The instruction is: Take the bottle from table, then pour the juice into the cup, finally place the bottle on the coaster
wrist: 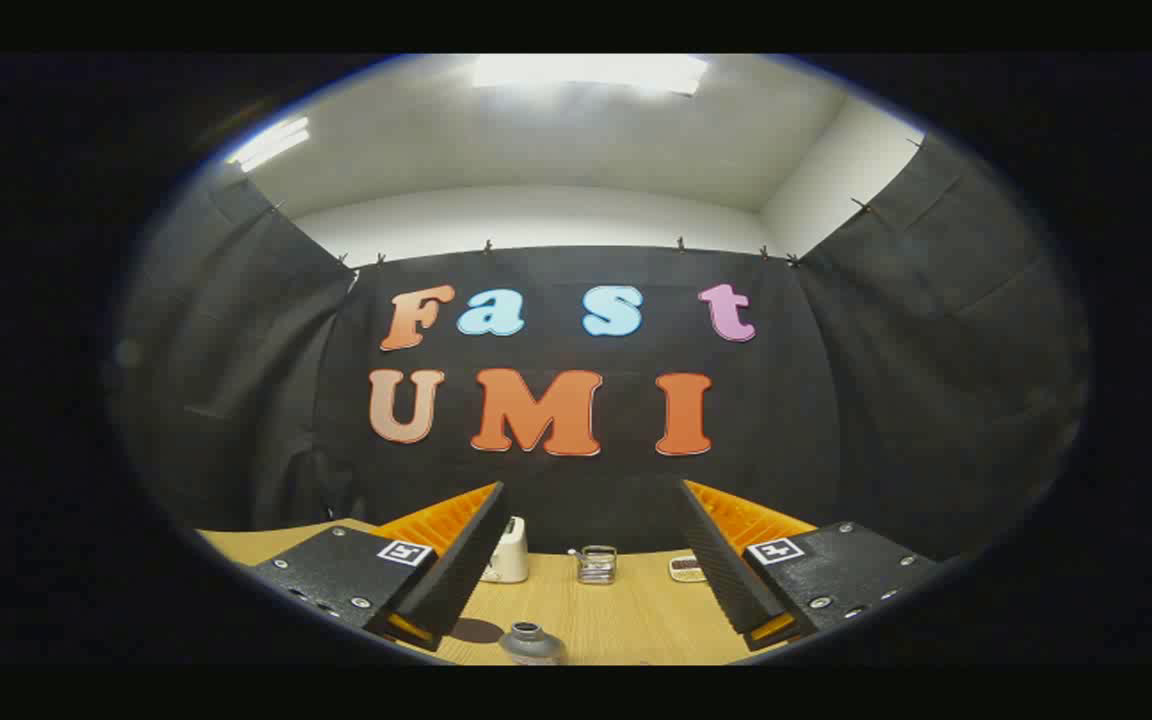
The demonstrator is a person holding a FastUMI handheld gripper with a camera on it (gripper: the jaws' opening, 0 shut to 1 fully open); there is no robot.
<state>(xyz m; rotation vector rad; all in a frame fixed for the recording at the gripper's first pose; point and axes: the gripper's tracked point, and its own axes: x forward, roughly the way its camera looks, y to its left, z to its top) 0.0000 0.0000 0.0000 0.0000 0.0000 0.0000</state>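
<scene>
- Two fingers of my gripper (591, 560) stand wide apart with nothing between them; I judge the jaws are spread like this so the bottle can slip in without being knocked.
- The bottle (532, 641) stands on the wooden surface (626, 620) between the fingers and close below me, so what I see is mostly its grey open neck from above. It is not yet taken.
- Just beside it, toward my left finger, a dark round coaster (476, 630) lies flat, probably kept near so the last step is a short move.
- Beyond the fingers, near the far edge by the booth wall, a small clear cup (596, 564) waits, well apart from the bottle, so pouring needs a carry forward.
- A white container (508, 552) and a small flat item (686, 568) flank the cup; what they are I cannot tell.
</scene>
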